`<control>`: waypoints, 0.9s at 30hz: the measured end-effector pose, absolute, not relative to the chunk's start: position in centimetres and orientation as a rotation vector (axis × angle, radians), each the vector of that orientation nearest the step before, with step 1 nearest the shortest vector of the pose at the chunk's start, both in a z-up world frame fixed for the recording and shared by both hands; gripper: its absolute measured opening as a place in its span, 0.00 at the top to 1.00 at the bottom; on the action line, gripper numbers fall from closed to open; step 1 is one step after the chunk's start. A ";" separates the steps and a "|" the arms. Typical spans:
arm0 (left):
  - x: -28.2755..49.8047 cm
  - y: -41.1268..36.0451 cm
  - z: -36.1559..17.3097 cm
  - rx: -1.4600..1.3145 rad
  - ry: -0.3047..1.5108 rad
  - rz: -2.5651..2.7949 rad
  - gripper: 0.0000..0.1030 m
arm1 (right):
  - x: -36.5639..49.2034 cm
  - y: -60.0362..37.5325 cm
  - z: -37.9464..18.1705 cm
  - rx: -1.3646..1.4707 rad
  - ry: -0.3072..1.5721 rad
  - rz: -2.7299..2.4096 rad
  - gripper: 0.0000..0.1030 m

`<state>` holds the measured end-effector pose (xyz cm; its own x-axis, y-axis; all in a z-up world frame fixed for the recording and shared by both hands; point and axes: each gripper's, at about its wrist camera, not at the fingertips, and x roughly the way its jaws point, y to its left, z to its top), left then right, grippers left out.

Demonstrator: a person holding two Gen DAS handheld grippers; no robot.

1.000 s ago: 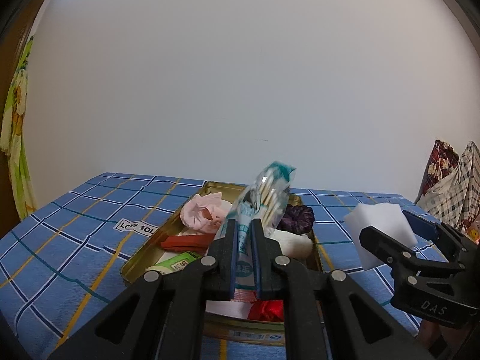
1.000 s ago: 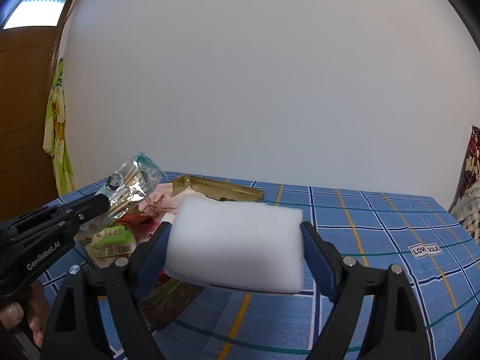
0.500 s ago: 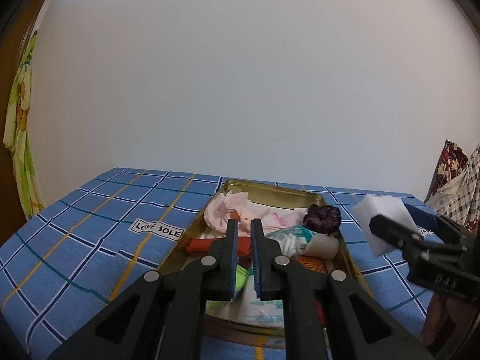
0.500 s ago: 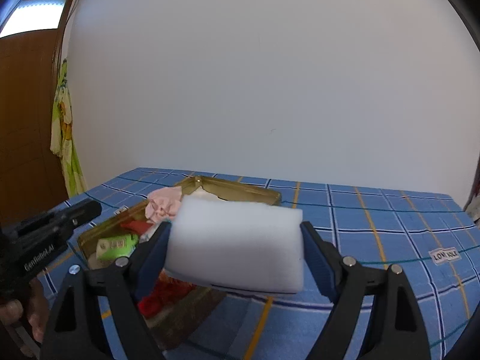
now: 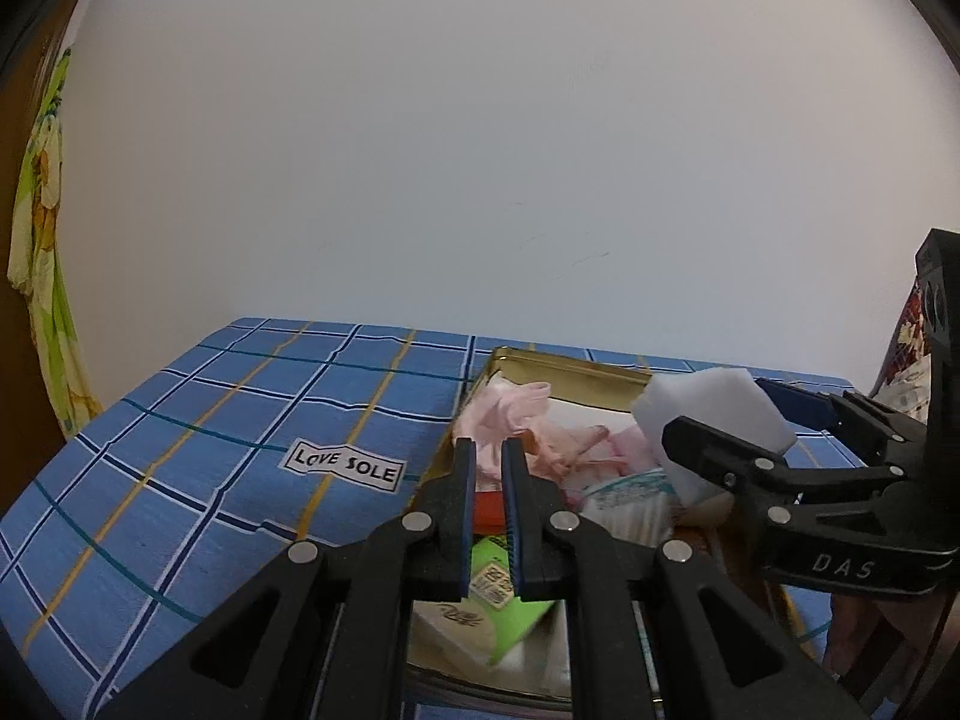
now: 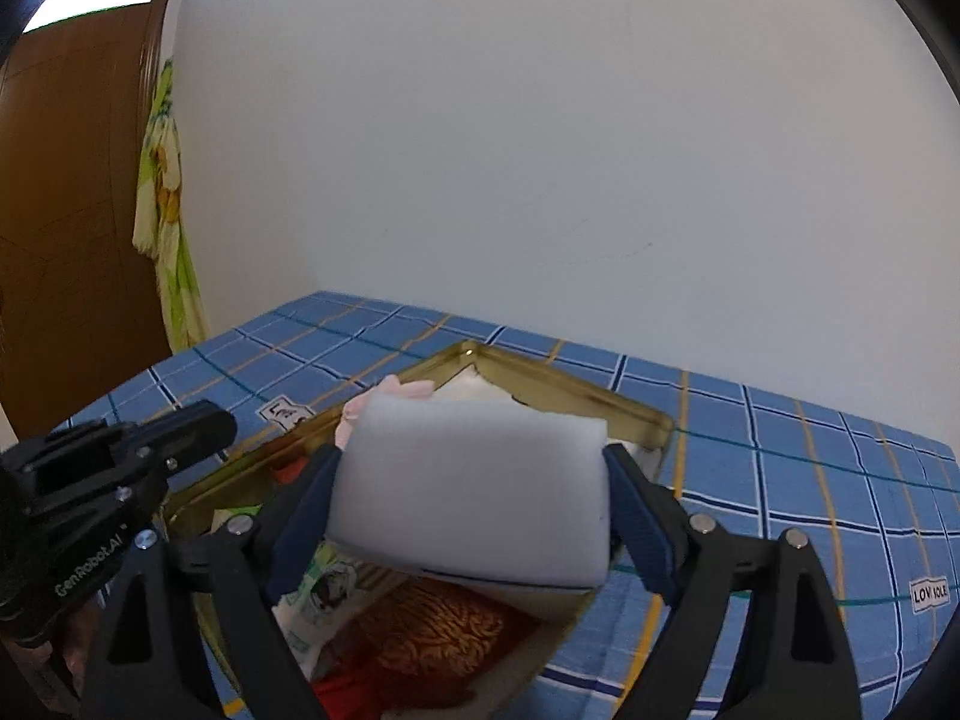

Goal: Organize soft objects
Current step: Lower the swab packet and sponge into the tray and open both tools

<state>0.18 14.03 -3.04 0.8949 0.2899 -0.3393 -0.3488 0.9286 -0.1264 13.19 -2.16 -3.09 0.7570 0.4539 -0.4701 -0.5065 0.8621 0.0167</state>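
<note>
A white foam sponge sits between the blue pads of my right gripper, above the gold tin. Its jaws are opening, and both pads still touch the sponge's ends. From the left wrist view the sponge and right gripper hang over the tin's far right part. My left gripper is shut and empty over the tin's left side. In the tin lie a pink cloth, a clear swab packet and a green packet.
The tin rests on a blue checked cloth with a "LOVE SOLE" label. A white wall stands close behind. A yellow-green cloth hangs by a wooden door at the left. Patterned fabric lies at the far right.
My left gripper let go of the swab packet, which now lies in the tin, and shut empty. The right gripper carried the sponge leftward over the tin, and the sponge now tilts.
</note>
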 end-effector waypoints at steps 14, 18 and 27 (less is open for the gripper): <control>-1.2 13.3 -3.1 -0.179 0.280 0.369 0.22 | 12.1 -5.9 -2.6 0.028 0.413 0.514 0.00; -1.7 12.3 -2.7 -0.168 0.277 0.362 0.17 | 10.6 -7.6 -3.2 0.053 0.403 0.494 0.00; -3.1 10.3 -2.2 -0.156 0.288 0.371 0.13 | 7.5 -9.6 -3.4 0.048 0.403 0.461 0.00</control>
